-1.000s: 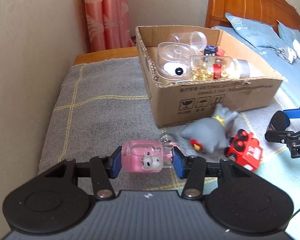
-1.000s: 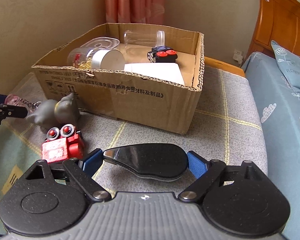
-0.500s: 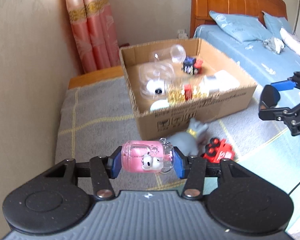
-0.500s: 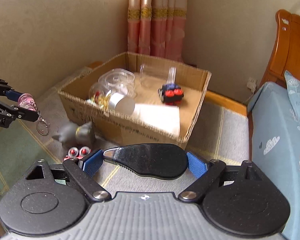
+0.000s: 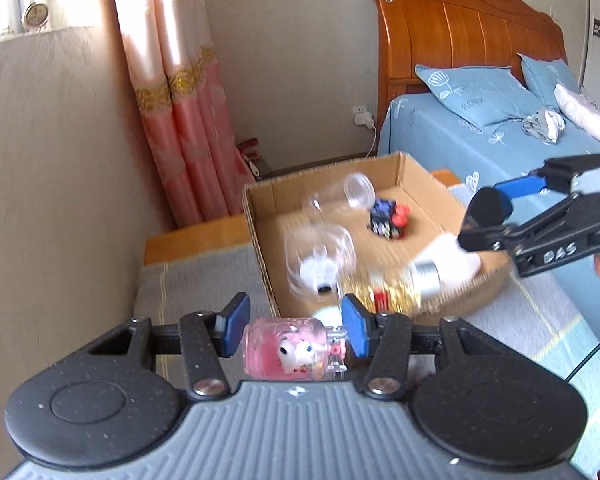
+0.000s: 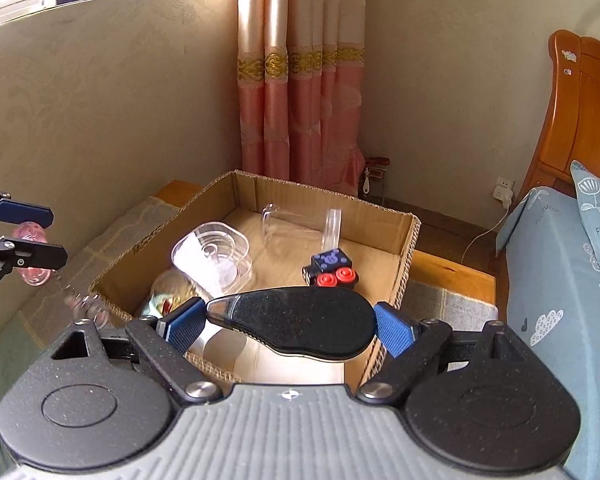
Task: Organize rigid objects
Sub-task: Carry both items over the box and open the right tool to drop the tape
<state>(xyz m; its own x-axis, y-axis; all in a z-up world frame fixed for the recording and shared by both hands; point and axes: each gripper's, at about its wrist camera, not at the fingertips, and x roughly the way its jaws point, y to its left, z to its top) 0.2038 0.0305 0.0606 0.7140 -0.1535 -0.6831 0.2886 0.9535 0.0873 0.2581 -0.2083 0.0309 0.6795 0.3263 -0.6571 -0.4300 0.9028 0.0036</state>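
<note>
My left gripper (image 5: 294, 330) is shut on a pink clear bottle keychain (image 5: 288, 354) with a small white dog inside, held in the air just in front of the cardboard box (image 5: 260, 256). It also shows in the right wrist view (image 6: 32, 240). My right gripper (image 6: 286, 324) is shut on a black oval object (image 6: 296, 320), held over the near part of the box (image 6: 408, 260); it also shows in the left wrist view (image 5: 486, 210). Inside the box lie clear plastic containers (image 6: 212, 256), a blue and red toy car (image 6: 330, 270) and a jar of gold bits (image 5: 384, 294).
The box sits on a grey blanket (image 5: 188, 284) over a low wooden bench. A wall is on the left, a pink curtain (image 6: 300, 80) behind. A bed with blue sheets (image 5: 480, 140) and a wooden headboard is on the right.
Both grippers have risen and moved toward the box with their objects. The grey figure and red toy on the blanket have dropped out of view.
</note>
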